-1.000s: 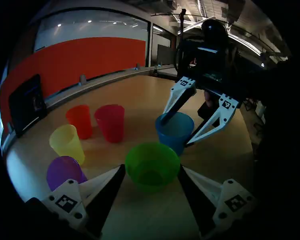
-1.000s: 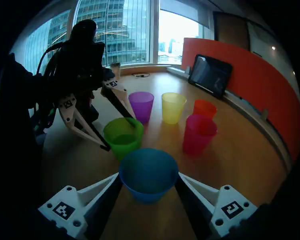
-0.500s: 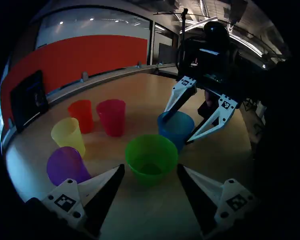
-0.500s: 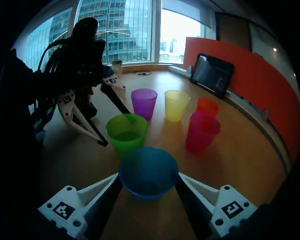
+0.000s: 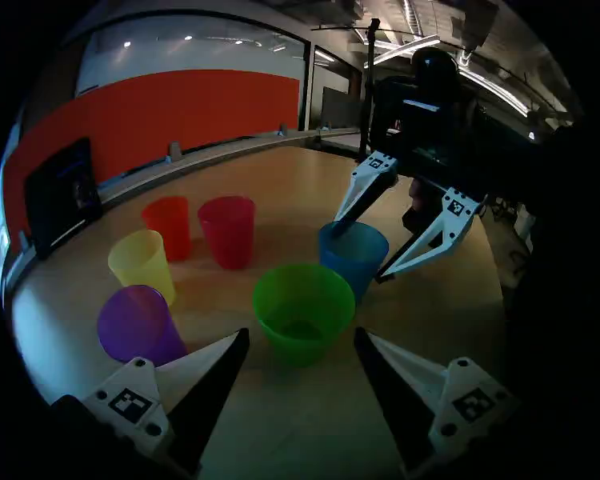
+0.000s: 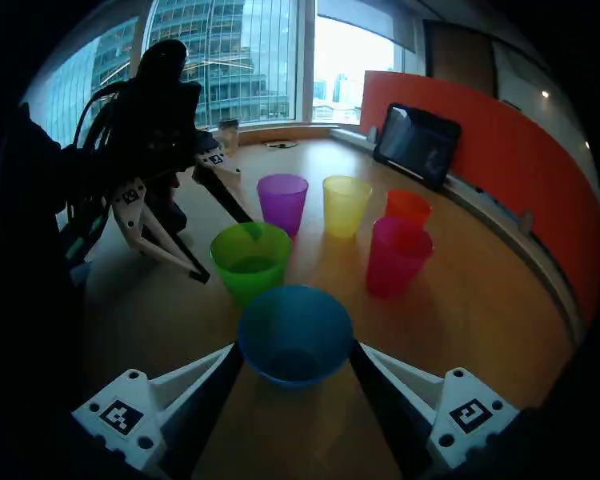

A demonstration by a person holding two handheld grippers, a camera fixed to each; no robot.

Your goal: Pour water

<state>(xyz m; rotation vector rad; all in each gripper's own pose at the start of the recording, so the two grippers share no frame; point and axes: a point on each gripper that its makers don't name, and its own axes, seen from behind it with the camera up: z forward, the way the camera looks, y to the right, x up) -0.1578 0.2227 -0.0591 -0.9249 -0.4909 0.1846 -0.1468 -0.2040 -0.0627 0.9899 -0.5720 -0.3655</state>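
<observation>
Left gripper [image 5: 300, 336]: fingers wide, straddling the green cup [image 5: 304, 312], small gap on each side, no grip. Cup is upright on the table [image 5: 300, 180].

Right gripper [image 6: 295, 350]: fingers also wide, either side of the blue cup [image 6: 294, 332], tips just beside its walls; cannot tell if they touch. This cup is upright too.

In the left gripper view, blue sits just beyond green and to its right, nearly touching.

Purple [image 5: 136, 324], yellow [image 5: 142, 262], orange [image 5: 167, 226] and red [image 5: 228, 230] cups stand in an arc to the left. A tablet [image 5: 60, 196] leans at the far left edge.

Can't tell whether either cup holds water.
</observation>
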